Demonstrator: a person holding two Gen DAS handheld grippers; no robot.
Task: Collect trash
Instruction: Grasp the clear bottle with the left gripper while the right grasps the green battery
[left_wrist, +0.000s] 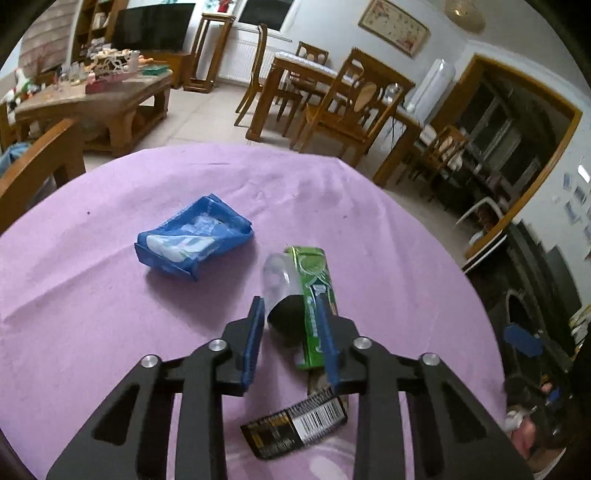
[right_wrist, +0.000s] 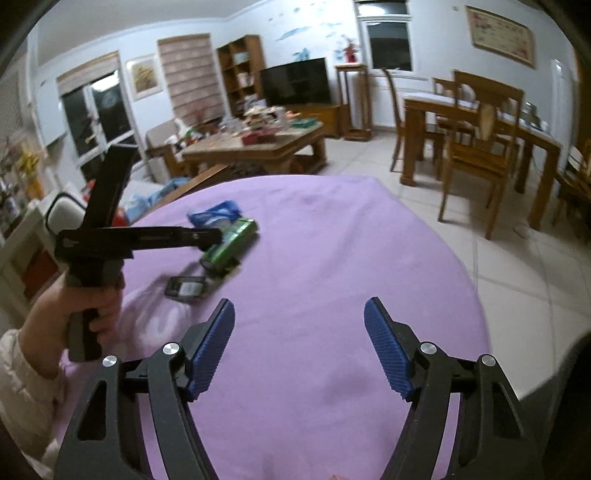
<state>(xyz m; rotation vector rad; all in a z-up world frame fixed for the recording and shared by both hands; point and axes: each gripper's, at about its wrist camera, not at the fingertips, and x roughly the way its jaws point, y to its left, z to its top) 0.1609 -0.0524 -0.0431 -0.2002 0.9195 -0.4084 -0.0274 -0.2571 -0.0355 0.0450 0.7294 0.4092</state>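
two grippers over the purple table (left_wrist: 110, 258): left gripper (left_wrist: 291, 314) jaws part-open around the clear cup (left_wrist: 280, 291) beside the green box (left_wrist: 314, 295), not clamped; right gripper (right_wrist: 299, 317) spread wide, holding nothing.

On the purple tablecloth (left_wrist: 110, 295) lie 1 blue wrapper (left_wrist: 192, 240), 1 green box (left_wrist: 316, 295), 1 clear cup (left_wrist: 282, 295) and 1 black barcoded packet (left_wrist: 295, 424).

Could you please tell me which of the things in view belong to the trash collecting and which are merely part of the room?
Part of the job:
blue wrapper
green box
clear plastic cup
black barcoded packet
left gripper, around the cup and box
right gripper, open and empty

Just lying about:
purple tablecloth
coffee table clutter
dining chairs
television
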